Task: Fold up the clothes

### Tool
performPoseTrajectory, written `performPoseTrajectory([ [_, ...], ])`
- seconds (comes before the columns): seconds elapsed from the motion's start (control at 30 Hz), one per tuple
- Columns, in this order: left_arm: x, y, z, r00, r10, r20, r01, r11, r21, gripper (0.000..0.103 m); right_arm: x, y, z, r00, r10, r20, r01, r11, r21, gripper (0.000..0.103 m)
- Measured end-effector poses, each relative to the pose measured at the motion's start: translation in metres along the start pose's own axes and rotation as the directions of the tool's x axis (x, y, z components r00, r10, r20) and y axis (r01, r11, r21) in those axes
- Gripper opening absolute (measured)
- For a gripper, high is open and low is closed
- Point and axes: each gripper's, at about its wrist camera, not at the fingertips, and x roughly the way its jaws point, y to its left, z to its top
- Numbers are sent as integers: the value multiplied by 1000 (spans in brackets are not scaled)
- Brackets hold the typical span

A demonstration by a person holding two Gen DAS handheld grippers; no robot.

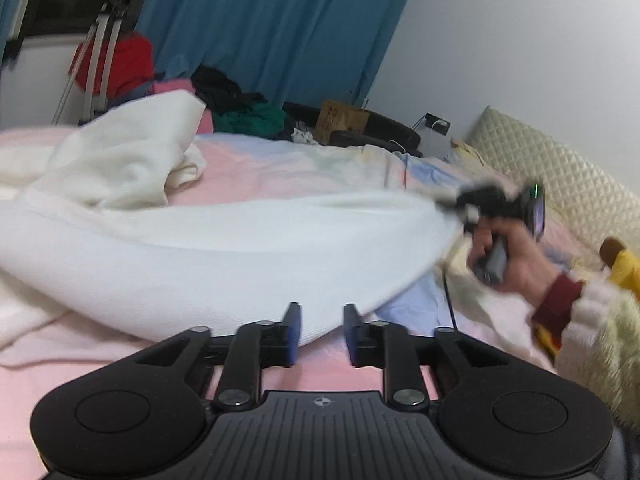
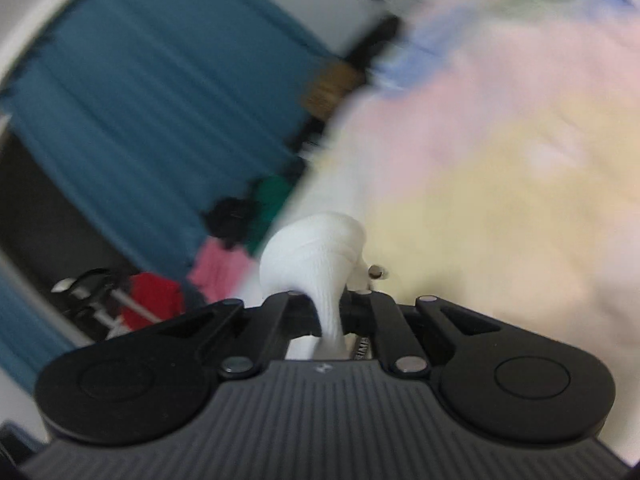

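Parted and empty, the left gripper (image 1: 319, 334) hovers over the pastel bedsheet (image 1: 280, 172); the right gripper (image 2: 329, 316) (blurred) clamps a bunched white garment (image 2: 316, 248).

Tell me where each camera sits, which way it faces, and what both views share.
Left wrist: on the left gripper, jaws open, low over the bed, facing the white garment; the person's right hand shows.
Right wrist: on the right gripper, shut on the white garment, view tilted and blurred.
Shared: garment, blue curtain, clothes pile.
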Motion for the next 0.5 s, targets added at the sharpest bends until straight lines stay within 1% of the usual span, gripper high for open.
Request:
performPoseTrajectory([
  [0.03, 0, 5, 1, 1000, 2, -11, -2, 999, -33, 34, 3, -19, 0, 999, -28, -30, 30, 998, 59, 6],
  [0.07, -2, 12, 1, 999, 18, -27, -20, 996, -86, 43, 5, -36, -1, 997, -50, -58, 56, 992, 116, 6],
  [0.1, -3, 20, 1, 998, 36, -43, -41, 989, -140, 55, 6, -48, -2, 995, -59, -77, 71, 983, 170, 6],
  [0.13, -6, 29, 0, 996, 64, -61, -75, 977, -198, 62, 5, -55, -3, 994, -56, -89, 74, 974, 215, 6],
  [0.17, -10, 40, -1, 992, 100, -79, -117, 959, -260, 62, 4, -58, -3, 995, -49, -91, 69, 968, 241, 6],
  [0.2, -15, 54, -3, 986, 134, -96, -159, 931, -330, 63, 2, -56, -4, 995, -47, -89, 67, 970, 236, 6],
  [0.23, -21, 71, -5, 980, 167, -111, -199, 888, -414, 68, -1, -52, -4, 995, -49, -86, 67, 974, 217, 8],
  [0.27, -27, 88, -7, 973, 196, -123, -231, 836, -498, 71, -3, -47, -5, 995, -56, -84, 71, 980, 187, 8],
  [0.3, -34, 106, -11, 969, 216, -121, -245, 770, -589, 74, -5, -42, -6, 994, -66, -82, 78, 985, 153, 8],
  [0.33, -42, 124, -16, 964, 237, -117, -252, 694, -675, 75, -6, -38, -8, 994, -75, -82, 85, 988, 127, 8],
  [0.37, -51, 141, -23, 960, 260, -105, -247, 605, -757, 75, -8, -35, -10, 993, -79, -82, 88, 990, 113, 8],
  [0.4, -59, 158, -31, 954, 284, -91, -232, 513, -826, 75, -10, -33, -11, 993, -81, -83, 90, 991, 103, 8],
  [0.43, -69, 172, -39, 948, 310, -66, -203, 435, -877, 74, -9, -30, -12, 993, -80, -82, 88, 991, 99, 8],
  [0.47, -78, 183, -46, 940, 340, -32, -163, 365, -917, 74, -8, -28, -11, 994, -78, -78, 85, 992, 98, 8],
  [0.5, -87, 193, -53, 928, 373, 3, -117, 299, -947, 74, -8, -26, -9, 995, -75, -73, 82, 992, 97, 8],
])
